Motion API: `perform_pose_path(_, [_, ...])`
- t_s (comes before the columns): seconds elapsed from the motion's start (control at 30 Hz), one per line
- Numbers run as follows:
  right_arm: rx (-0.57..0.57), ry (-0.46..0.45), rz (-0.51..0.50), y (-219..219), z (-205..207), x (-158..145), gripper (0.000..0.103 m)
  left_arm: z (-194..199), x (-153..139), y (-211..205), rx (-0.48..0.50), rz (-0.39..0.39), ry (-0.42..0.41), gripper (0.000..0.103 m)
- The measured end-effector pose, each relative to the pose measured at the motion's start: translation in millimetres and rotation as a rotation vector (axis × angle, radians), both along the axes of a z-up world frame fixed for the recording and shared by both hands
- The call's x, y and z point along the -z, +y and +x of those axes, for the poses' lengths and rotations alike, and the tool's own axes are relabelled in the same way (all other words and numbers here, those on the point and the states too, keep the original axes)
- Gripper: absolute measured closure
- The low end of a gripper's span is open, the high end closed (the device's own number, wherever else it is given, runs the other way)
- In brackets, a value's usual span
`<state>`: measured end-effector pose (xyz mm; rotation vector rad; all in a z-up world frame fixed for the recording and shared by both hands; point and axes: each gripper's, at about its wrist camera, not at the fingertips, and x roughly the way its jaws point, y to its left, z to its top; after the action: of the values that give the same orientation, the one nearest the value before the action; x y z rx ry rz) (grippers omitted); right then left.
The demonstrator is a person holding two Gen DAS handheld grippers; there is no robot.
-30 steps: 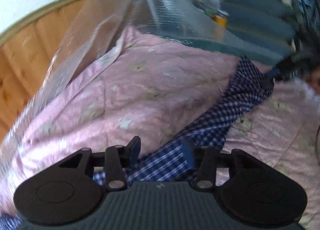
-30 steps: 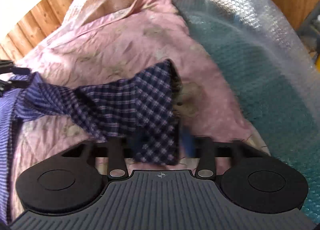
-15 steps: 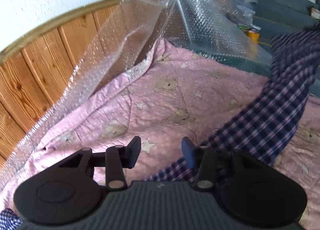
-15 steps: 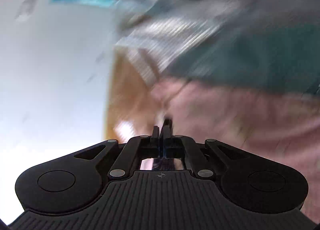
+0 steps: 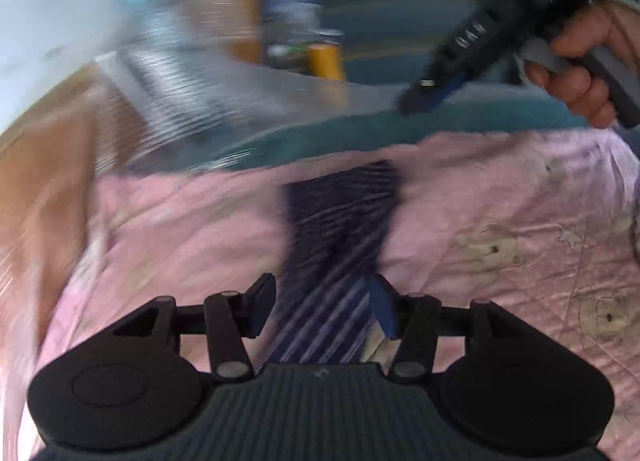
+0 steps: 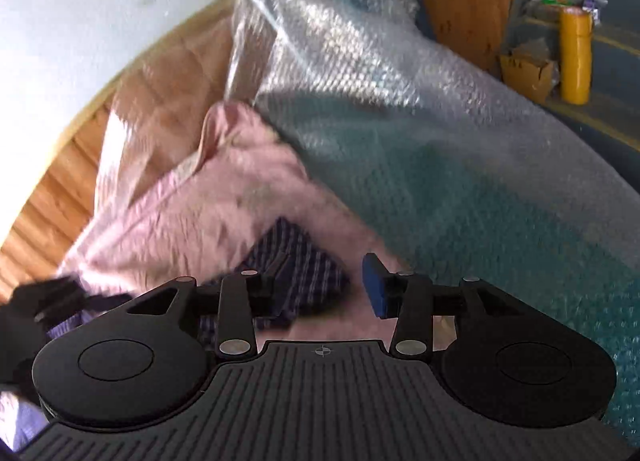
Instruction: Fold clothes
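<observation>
The blue checked garment (image 5: pixel 340 221) lies on a pink quilt (image 5: pixel 500 201) printed with bears and stars. In the left wrist view it runs as a dark, motion-blurred band from the far middle of the quilt down toward the camera and in between the jaws of the left gripper (image 5: pixel 322 307). Those jaws stand partly open and have just been opening a little further. The cloth fills the gap between them, but the blur hides whether the pads press on it. In the right wrist view a bunched end of the same garment (image 6: pixel 296 273) rests on the quilt (image 6: pixel 224 201), just beyond and partly behind the left-hand finger of the right gripper (image 6: pixel 320 289). The right jaws have just been opening and now stand apart, gripping nothing, with bare quilt showing in most of the gap. In the left wrist view the right gripper (image 5: pixel 424 97) hangs above the far edge of the quilt, held by a hand (image 5: pixel 580 73). Beyond the quilt lies a teal surface under bubble wrap (image 6: pixel 380 81). A wood-panelled wall (image 6: pixel 52 201) stands on the left.
</observation>
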<state>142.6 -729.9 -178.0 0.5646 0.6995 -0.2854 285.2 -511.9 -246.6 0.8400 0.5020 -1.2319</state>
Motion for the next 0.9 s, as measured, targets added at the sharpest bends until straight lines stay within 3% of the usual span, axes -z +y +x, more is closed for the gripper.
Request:
perform_pose_path(0.1, [-0.050, 0.005, -0.054, 13, -6, 3, 0.052, -8, 23, -31, 0.076, 0.070, -0.001, 0.056])
perform_pose_path(0.17, [-0.074, 0.011, -0.096, 19, -9, 4, 0.050, -11, 31, -41, 0.084, 0.091, -0.050, 0.094])
perform_pose_path(0.2, [-0.088, 0.008, -0.112, 20, -12, 5, 0.050, -9, 25, -40, 0.080, 0.065, -0.038, 0.101])
perform_pose_path(0.27, [-0.129, -0.021, -0.138, 21, -24, 4, 0.049, 8, -5, -24, 0.034, -0.057, 0.070, 0.101])
perform_pose_path(0.33, [-0.167, -0.053, -0.157, 22, -32, 3, 0.040, 43, -47, 2, -0.055, -0.222, 0.243, 0.101])
perform_pose_path(0.4, [-0.202, -0.076, -0.175, 24, -31, 3, 0.024, 98, -68, 30, -0.206, -0.359, 0.461, 0.101])
perform_pose_path(0.43, [-0.219, -0.084, -0.180, 25, -27, 3, 0.022, 123, -65, 39, -0.296, -0.364, 0.527, 0.097])
perform_pose_path(0.5, [-0.240, -0.084, -0.156, 28, -6, 4, 0.021, 164, -39, 46, -0.491, -0.259, 0.565, 0.088])
perform_pose_path(0.53, [-0.250, -0.082, -0.137, 30, 8, 5, 0.021, 175, -30, 48, -0.560, -0.214, 0.536, 0.088])
perform_pose_path(0.57, [-0.266, -0.081, -0.120, 32, 24, 6, 0.021, 176, -26, 53, -0.572, -0.200, 0.506, 0.088])
perform_pose_path(0.67, [-0.264, -0.065, -0.099, 37, 62, 12, 0.021, 162, -33, 77, -0.543, -0.262, 0.536, 0.087])
perform_pose_path(0.77, [-0.226, -0.050, -0.055, 40, 88, 18, 0.021, 129, -45, 107, -0.521, -0.299, 0.459, 0.080])
perform_pose_path(0.83, [-0.206, -0.037, -0.058, 49, 97, 15, 0.021, 115, -49, 134, -0.557, -0.300, 0.432, 0.070])
perform_pose_path(0.9, [-0.204, -0.039, -0.073, 64, 97, 5, 0.021, 108, -52, 165, -0.639, -0.308, 0.480, 0.068])
